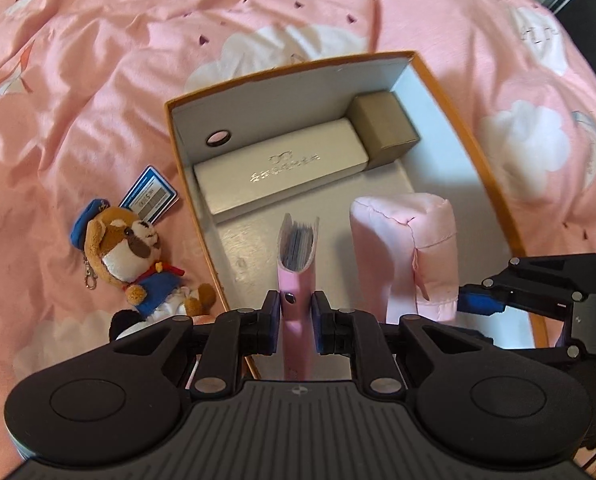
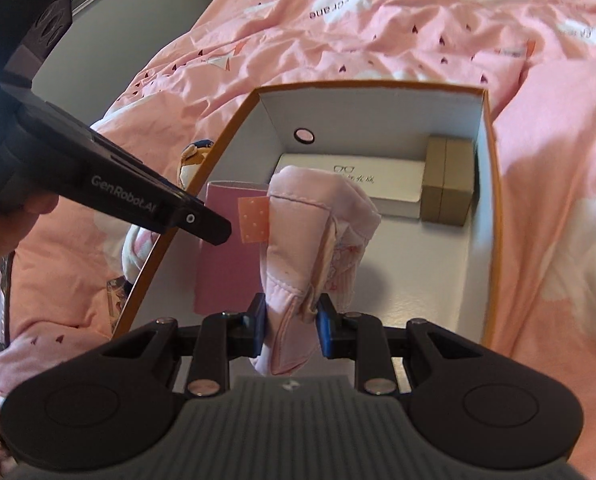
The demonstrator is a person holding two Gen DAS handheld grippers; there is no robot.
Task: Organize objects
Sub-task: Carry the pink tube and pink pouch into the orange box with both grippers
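An open orange-rimmed cardboard box [image 1: 462, 128] [image 2: 492, 184] lies on the bed. Inside at its far end are a white glasses case [image 1: 281, 168] [image 2: 378, 184] and a small tan box [image 1: 386, 130] [image 2: 448, 182]. My left gripper [image 1: 296, 320] is shut on a pink notebook [image 1: 298, 276] [image 2: 225, 248], held upright over the box floor. My right gripper [image 2: 291, 326] is shut on a rolled pink cloth [image 2: 306, 240] [image 1: 410, 256], just right of the notebook inside the box. A plush dog in a blue cap [image 1: 137, 256] [image 2: 191, 158] lies outside the box's left wall.
A pink patterned quilt [image 1: 97, 80] [image 2: 418, 20] covers the bed all around the box. A blue-and-white tag [image 1: 150, 194] lies beside the plush. A hand [image 2: 1, 232] holds the left gripper body at the left of the right wrist view. A grey wall and window stand beyond the bed.
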